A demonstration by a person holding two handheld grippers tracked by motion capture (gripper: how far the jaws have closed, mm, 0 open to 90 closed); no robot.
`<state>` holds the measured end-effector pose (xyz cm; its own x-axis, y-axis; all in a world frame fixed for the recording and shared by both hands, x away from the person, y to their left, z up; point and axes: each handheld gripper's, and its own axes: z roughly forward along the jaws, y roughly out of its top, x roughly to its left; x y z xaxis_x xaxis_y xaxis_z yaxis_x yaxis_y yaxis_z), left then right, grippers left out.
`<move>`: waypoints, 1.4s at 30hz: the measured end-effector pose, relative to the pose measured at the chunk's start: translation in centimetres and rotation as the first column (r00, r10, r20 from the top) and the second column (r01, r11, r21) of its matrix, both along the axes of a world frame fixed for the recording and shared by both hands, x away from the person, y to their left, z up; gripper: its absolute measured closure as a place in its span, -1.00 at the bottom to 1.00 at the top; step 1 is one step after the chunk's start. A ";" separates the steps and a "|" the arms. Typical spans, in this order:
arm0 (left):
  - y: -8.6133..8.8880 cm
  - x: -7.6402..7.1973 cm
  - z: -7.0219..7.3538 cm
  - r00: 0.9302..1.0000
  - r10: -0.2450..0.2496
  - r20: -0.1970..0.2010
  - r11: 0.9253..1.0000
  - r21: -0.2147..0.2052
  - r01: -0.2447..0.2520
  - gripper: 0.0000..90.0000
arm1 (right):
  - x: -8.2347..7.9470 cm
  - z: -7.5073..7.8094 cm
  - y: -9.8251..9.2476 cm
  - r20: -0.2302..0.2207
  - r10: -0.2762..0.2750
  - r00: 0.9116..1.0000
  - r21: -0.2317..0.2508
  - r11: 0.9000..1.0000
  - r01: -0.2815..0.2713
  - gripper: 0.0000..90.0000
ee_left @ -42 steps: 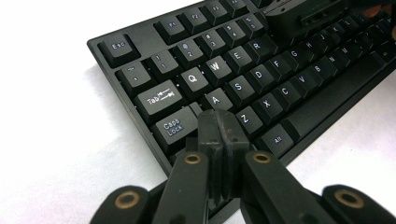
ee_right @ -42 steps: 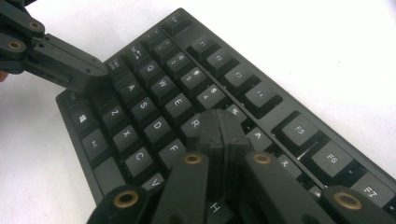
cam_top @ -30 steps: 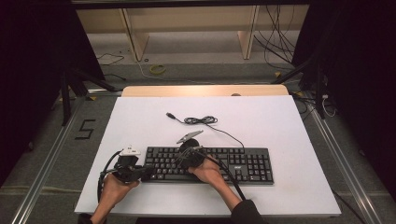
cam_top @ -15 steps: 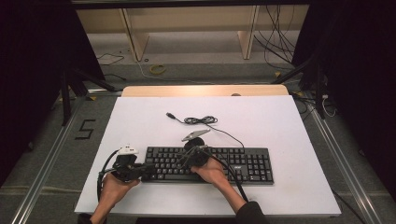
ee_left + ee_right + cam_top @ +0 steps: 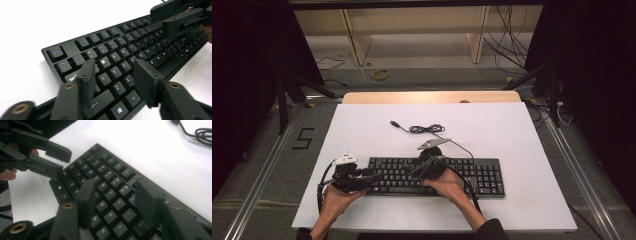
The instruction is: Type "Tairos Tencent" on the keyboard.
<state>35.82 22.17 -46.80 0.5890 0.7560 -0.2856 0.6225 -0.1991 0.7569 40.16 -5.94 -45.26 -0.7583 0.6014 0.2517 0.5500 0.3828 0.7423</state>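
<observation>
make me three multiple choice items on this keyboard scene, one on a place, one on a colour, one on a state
1. Where does the coiled black cable lie?
A. on the white table top, beyond the keyboard
B. on top of the keys
C. on the floor

2. What colour is the flat plastic keyboard?
A. white
B. black
C. red

3. How do the jaws of the left gripper stand?
A. shut on the cable
B. shut on a keycap
C. apart, with nothing pressed between them

Answers:
1. A, since the high view shows the coil on the white surface past the keyboard's far edge.
2. B, as its case and keys are black with white letters.
3. C: the left gripper view shows both jaws spread above the keys; they have just been opening, as have those of the right gripper.
</observation>
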 end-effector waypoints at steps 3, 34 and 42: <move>0.0 0.1 -0.1 1.000 0.003 0.008 1.000 -0.017 -0.003 -0.02 | -0.2 0.2 -0.4 0.007 -0.008 1.000 0.012 1.000 0.008 0.01; -0.8 0.7 -0.4 1.000 -0.005 -0.029 0.998 0.060 0.006 0.60 | -0.6 0.8 -4.0 0.035 -0.056 0.998 0.020 0.998 0.055 -0.18; -1.3 0.8 -0.4 0.999 -0.007 -0.037 0.995 0.098 0.011 0.87 | -0.7 0.8 -4.6 0.034 -0.063 0.997 0.019 0.998 0.062 -0.19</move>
<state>36.59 20.85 -47.22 0.5865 0.7762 -0.2314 0.6469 -0.2771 0.7104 39.50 -10.52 -44.44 -0.7275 0.6439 0.2371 0.5466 0.3351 0.7674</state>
